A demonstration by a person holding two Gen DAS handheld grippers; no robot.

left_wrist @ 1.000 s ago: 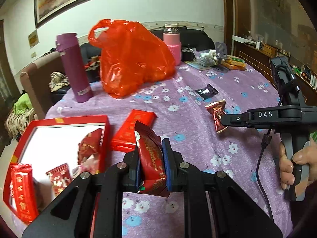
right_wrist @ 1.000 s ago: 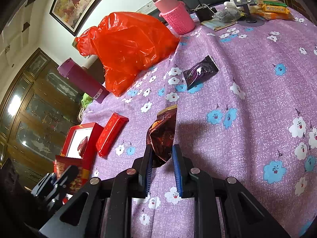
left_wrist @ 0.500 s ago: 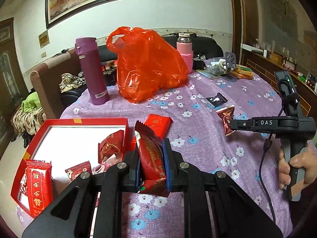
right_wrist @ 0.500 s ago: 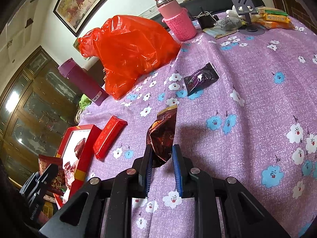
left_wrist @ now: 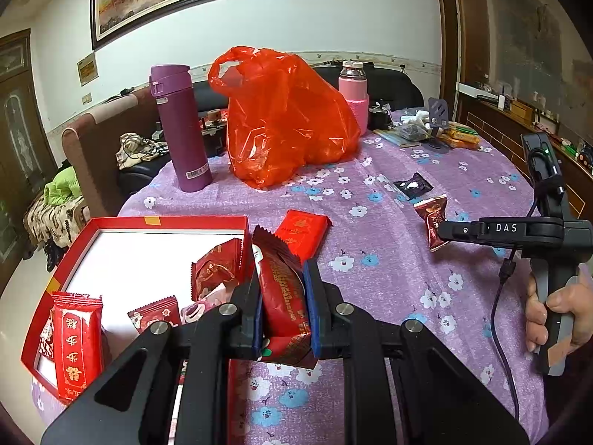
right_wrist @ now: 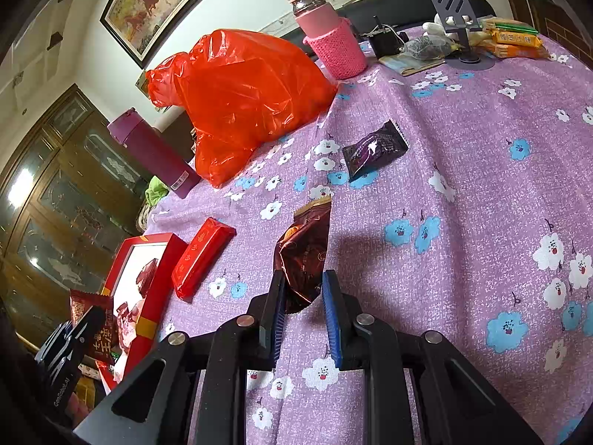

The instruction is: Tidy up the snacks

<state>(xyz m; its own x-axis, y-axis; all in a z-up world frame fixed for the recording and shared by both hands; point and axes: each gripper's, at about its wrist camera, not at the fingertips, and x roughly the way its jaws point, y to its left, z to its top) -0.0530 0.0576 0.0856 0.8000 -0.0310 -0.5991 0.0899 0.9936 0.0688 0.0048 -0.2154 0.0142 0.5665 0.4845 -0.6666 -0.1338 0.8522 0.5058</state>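
Snacks: you hold two — several more lie in the red box (left_wrist: 168,220).
Left gripper (left_wrist: 283,306): your jaws clench a dark red packet (left_wrist: 281,296), just beside the box's right wall.
Right gripper (right_wrist: 302,298): your jaws grasp a brown foil packet (right_wrist: 305,252) above the purple floral cloth (right_wrist: 481,185).
Loose: a red bar (left_wrist: 304,228) and a black packet (right_wrist: 374,146) on the cloth.

Purple floral tablecloth (left_wrist: 407,170); orange-red bag (left_wrist: 285,118); red box (left_wrist: 155,221).
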